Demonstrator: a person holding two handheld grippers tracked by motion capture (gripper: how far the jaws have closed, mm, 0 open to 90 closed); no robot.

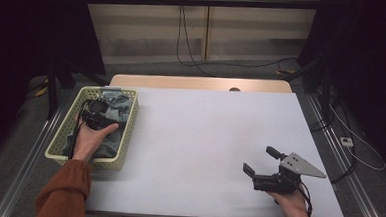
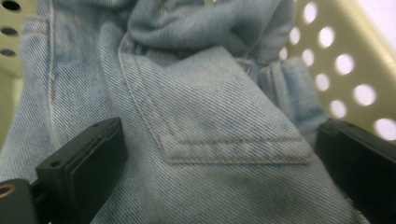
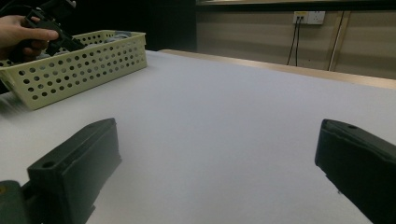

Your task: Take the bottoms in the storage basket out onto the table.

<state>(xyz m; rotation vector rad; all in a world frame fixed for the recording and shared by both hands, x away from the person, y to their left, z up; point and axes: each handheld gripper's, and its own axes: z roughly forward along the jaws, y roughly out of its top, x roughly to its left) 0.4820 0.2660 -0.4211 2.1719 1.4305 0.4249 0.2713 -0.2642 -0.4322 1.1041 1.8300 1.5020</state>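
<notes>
I am lowering my left gripper [image 2: 210, 154] into the pale yellow perforated basket [image 1: 127, 135] at the table's nine o'clock, its jaws spread wide over the light blue jeans [image 2: 196, 93] bundled inside. In the left gripper view, a stitched back pocket [image 2: 224, 116] is lying between the two black jaws; I cannot tell whether either pad is touching the denim. My left hand [image 1: 90, 139] is reaching in over the basket's near wall. At five o'clock on the white table [image 1: 204, 139], I am holding my right gripper [image 1: 262, 161] with jaws wide apart, nothing between them, pointing toward eleven o'clock.
</notes>
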